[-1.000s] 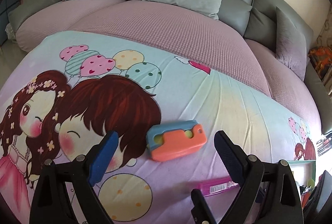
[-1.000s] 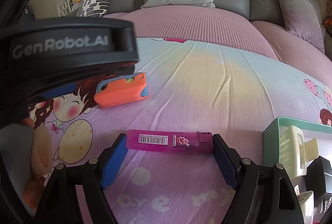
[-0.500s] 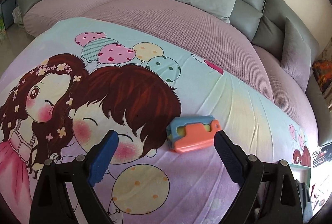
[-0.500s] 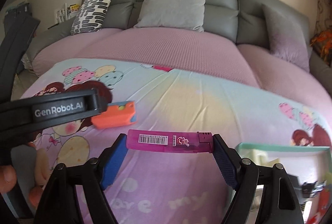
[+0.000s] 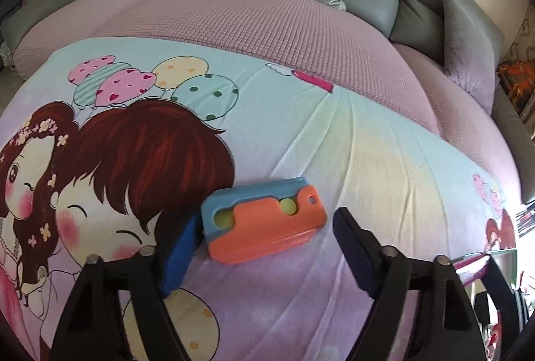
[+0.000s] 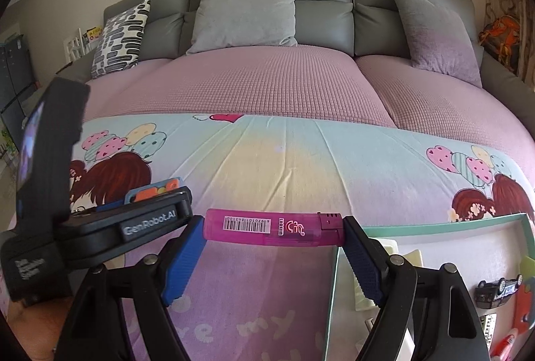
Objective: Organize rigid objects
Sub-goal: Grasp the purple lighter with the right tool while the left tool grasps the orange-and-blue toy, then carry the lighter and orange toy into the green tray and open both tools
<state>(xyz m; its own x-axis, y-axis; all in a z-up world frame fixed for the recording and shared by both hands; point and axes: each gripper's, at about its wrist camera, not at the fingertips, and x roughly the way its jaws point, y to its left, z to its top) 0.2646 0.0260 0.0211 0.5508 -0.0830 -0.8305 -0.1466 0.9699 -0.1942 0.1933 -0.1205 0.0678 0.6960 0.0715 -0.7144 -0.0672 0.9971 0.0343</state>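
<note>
Soft daylight fills both views, brightest at the right edge of the left wrist view, where it blows out to white glare. Fisheye distortion bends the bed (image 5: 254,26) and darkens the corners. Focus stays sharp; shadows are faint.

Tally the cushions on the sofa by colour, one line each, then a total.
Plain grey cushion: 1
Black-and-white patterned cushion: 1
Grey-to-lilac cushion: 1
Total: 3
</note>
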